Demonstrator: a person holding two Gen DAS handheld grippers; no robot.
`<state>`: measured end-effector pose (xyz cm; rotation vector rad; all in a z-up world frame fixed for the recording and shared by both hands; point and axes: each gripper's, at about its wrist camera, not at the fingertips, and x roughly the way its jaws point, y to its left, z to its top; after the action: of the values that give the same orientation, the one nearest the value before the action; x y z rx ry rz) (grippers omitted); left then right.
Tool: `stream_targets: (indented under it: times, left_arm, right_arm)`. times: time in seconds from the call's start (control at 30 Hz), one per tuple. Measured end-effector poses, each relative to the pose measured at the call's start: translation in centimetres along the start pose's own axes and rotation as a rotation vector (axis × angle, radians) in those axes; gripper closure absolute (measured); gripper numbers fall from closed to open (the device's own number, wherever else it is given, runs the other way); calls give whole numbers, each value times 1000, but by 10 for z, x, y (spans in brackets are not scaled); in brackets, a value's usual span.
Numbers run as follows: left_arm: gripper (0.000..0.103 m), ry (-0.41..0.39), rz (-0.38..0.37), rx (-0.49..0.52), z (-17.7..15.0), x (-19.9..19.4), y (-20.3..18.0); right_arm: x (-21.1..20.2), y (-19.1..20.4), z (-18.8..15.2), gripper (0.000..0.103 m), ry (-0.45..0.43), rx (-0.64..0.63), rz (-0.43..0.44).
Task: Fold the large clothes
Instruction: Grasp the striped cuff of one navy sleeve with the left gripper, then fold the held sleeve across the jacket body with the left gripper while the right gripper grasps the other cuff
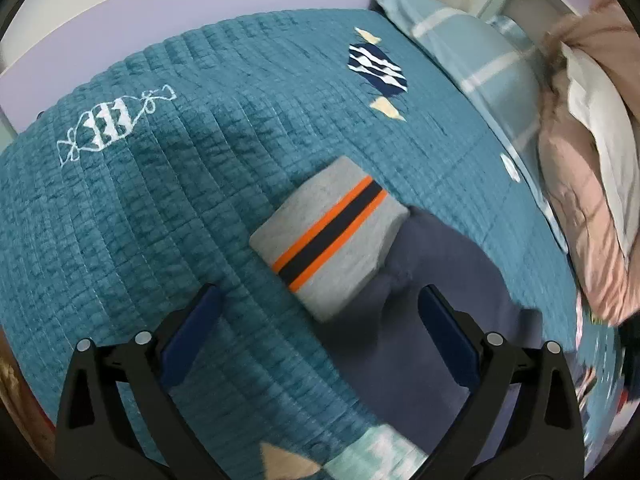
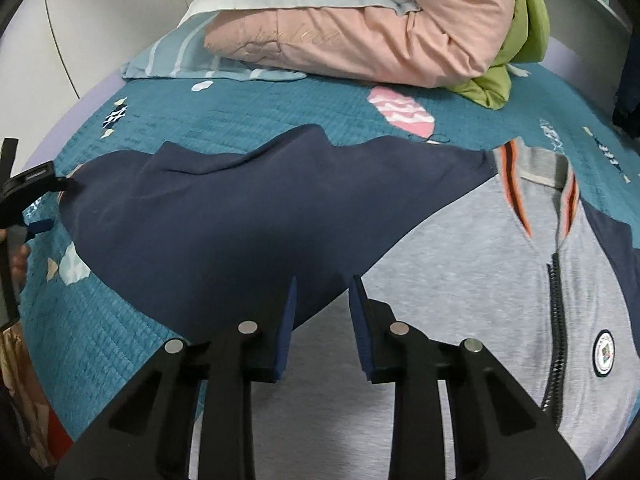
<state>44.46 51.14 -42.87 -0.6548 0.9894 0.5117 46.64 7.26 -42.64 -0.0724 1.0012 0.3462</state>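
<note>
While the jacket (image 2: 460, 240) lay spread across the bed's quilt (image 1: 140, 200), sleeve cuff (image 1: 328, 236) toward its middle, the left gripper (image 1: 320, 332) hung wide apart over that cuff, and the right gripper (image 2: 322, 304) stood narrowly apart above the sleeve seam, clamping nothing, seemingly poised for folding.

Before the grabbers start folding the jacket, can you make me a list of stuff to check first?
1. Jacket lying on the bed quilt: ok, front up, though only partly in view.
2. Navy sleeve spread out sideways: ok, some wrinkles.
3. Grey cuff within reach of the left gripper: ok, it lies just ahead of the open fingers, not yet touched.
4. Right gripper holding cloth: not ok, its fingers stand narrowly apart above the sleeve and grey body, with nothing pinched that I can see.
5. Pink bedding clear of the jacket: ok.
6. Zipper closed: ok along the stretch in view.
</note>
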Motion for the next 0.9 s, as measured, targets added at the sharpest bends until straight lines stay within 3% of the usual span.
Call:
stream_targets:
  times: [0.07,0.1,0.13,0.17,0.23,0.3,0.4,0.47,0.6,0.77,0.9]
  left_arm:
    - [8,-11,-2,9,3,0,-7]
    - [13,-11,11,7,4,2,-11]
    - [25,-4,43,6,6,3,-14]
    - [28,1,65,15,7,3,-19]
    - [36,-10,56,16,10,3,-26]
    - [51,-27,37,45,10,0,-33]
    - [68,-53,-27,51,10,-12,-37]
    - [69,-86,-115,38,6,-36,-40]
    - [69,-187,-227,98,-4,-90,-65]
    - [69,-245,-399,202,-26,-157,-127]
    - [69,-236,-537,306,-66,-195,-197]
  right_arm:
    - [2,-1,1,77,3,9,13]
    - [3,-1,2,77,5,13,16]
    - [3,-2,2,77,7,18,20]
    - [3,-2,3,77,7,24,29]
    - [4,-4,3,77,13,39,56]
    - [6,-5,3,77,24,54,83]
    - [8,-2,3,90,38,52,113]
    - [15,-2,2,99,57,65,142]
    - [39,-9,-5,102,106,119,180]
    - [39,-24,1,102,127,211,281]
    - [5,-54,1,102,54,273,354]
